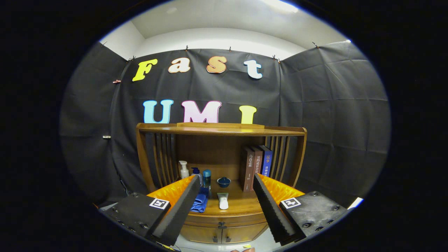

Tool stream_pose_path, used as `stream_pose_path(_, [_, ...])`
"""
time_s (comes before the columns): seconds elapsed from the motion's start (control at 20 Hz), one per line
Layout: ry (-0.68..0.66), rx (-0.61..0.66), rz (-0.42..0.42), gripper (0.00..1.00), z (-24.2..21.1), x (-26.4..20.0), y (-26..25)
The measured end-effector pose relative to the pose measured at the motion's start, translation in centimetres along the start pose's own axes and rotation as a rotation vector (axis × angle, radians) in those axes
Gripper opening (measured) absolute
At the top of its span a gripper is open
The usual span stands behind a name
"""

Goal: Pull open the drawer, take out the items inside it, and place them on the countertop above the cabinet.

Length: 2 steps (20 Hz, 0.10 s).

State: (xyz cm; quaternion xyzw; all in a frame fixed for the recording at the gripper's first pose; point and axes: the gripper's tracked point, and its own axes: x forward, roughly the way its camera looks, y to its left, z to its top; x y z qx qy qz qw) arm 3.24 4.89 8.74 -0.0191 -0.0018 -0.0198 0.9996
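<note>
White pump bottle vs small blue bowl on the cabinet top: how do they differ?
The white pump bottle is tall, narrow and capped by a pump; the blue bowl is low, wide and open-topped. The bottle stands beside the side slats, the bowl nearer the books. Both sit upright on the countertop, beyond the open gripper, untouched.

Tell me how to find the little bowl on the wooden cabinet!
Look at the wooden cabinet ahead of the open jaws. On its countertop, left of the three upright books and right of the bottles, sits the small dark blue bowl. It is the only round, low, open thing there.
</note>
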Motion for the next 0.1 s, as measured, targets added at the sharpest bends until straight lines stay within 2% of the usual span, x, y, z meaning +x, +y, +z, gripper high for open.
stream_pose_path(0.1, [-0.003,-0.003,-0.004,1.00,0.08,0.08,-0.09])
